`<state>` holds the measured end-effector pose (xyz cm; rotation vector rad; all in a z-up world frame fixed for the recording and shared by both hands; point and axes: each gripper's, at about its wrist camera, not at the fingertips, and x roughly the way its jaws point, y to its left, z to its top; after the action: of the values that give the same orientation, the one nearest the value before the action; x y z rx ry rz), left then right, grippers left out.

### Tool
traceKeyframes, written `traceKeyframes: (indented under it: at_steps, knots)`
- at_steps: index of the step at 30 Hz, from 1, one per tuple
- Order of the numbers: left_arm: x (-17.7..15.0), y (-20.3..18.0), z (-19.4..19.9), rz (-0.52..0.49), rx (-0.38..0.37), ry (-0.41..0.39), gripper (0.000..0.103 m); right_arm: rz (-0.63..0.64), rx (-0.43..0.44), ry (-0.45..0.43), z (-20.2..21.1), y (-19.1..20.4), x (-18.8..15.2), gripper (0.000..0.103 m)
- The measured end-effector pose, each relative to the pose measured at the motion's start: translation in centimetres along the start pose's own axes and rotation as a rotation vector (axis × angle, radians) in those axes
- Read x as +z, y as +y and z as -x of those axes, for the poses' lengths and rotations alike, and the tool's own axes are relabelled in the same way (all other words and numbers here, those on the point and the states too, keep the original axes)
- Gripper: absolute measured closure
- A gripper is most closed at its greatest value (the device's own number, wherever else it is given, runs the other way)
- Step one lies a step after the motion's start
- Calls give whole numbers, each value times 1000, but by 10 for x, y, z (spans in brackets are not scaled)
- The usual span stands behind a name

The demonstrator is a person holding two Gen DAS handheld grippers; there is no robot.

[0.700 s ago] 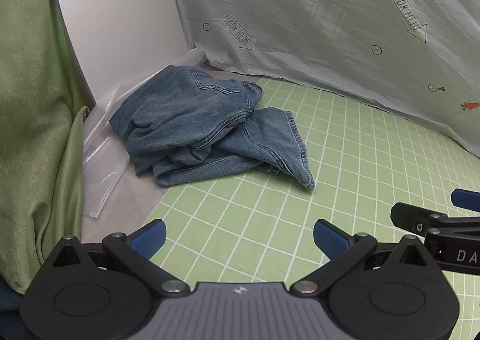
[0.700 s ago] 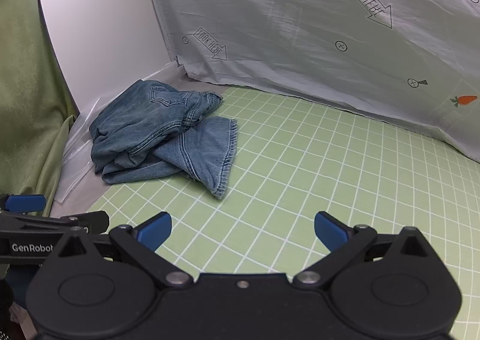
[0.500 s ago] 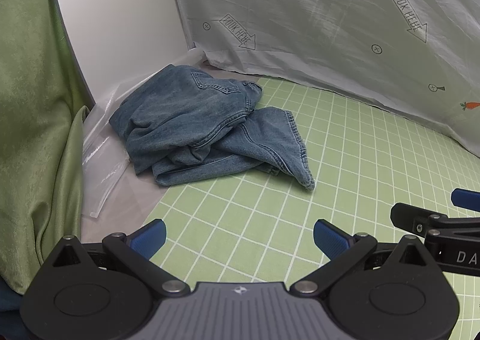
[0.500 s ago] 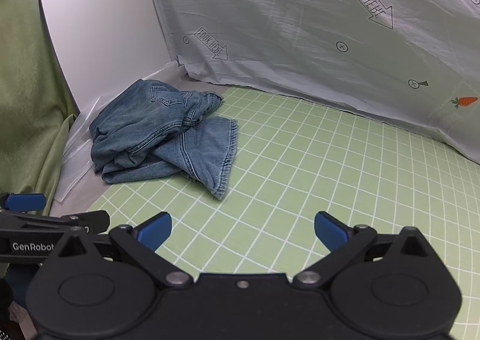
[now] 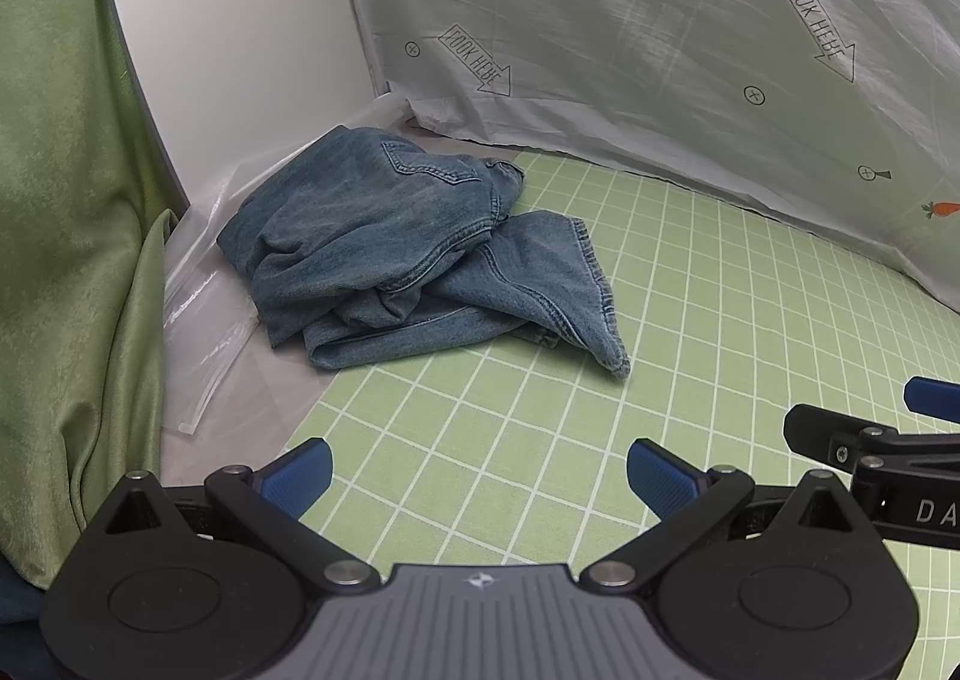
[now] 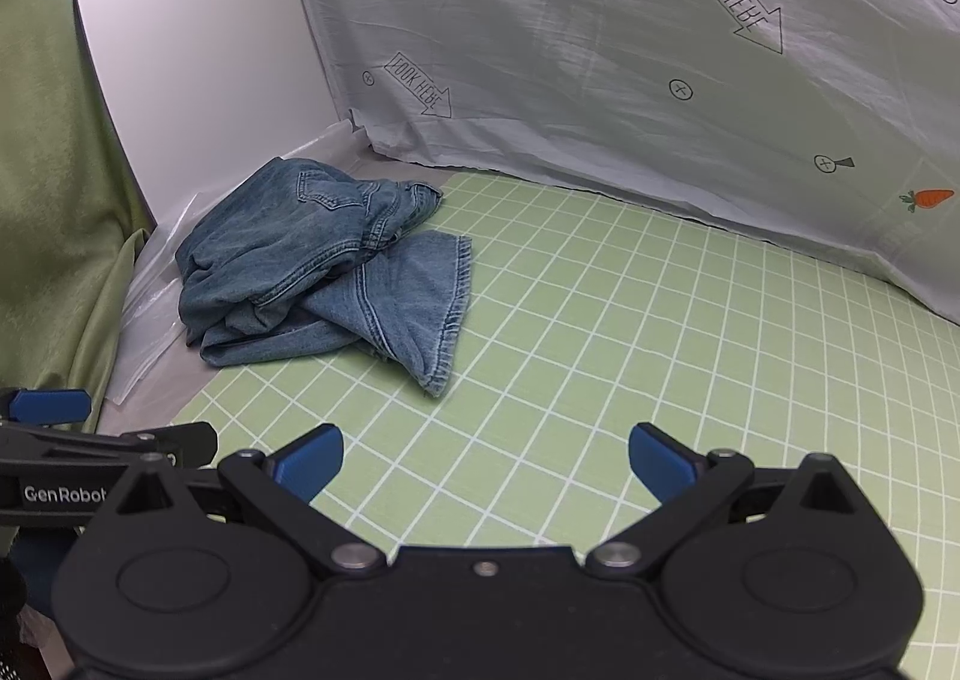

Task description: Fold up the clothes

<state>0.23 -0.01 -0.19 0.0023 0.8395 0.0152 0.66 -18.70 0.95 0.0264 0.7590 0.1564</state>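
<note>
We see the right gripper (image 5: 912,416) cut off at the left wrist view's right edge, the left gripper (image 6: 72,416) cut off in the other, and the jeans' (image 5: 408,248) inner folds hidden.

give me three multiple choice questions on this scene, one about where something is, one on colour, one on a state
1. Where do the jeans lie?
A. far left of the mat, near the white panel
B. middle of the mat
C. between the fingers of the right gripper

2. What colour is the grid mat?
A. blue
B. light green
C. grey

3. How are the left gripper and right gripper?
A. both shut on denim
B. one open, one shut
C. both open, holding nothing

Answers: 1 A, the crumpled heap sits by the panel; 2 B, green with white lines; 3 C, bare mat shows between the blue pads.
</note>
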Motion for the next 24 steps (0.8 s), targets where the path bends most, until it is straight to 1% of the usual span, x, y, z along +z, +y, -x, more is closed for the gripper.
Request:
traceKeyframes:
  at_steps: [24]
  knots:
    - [-2, 2, 1, 6, 4, 0, 0, 7, 2, -4, 0, 0, -1, 1]
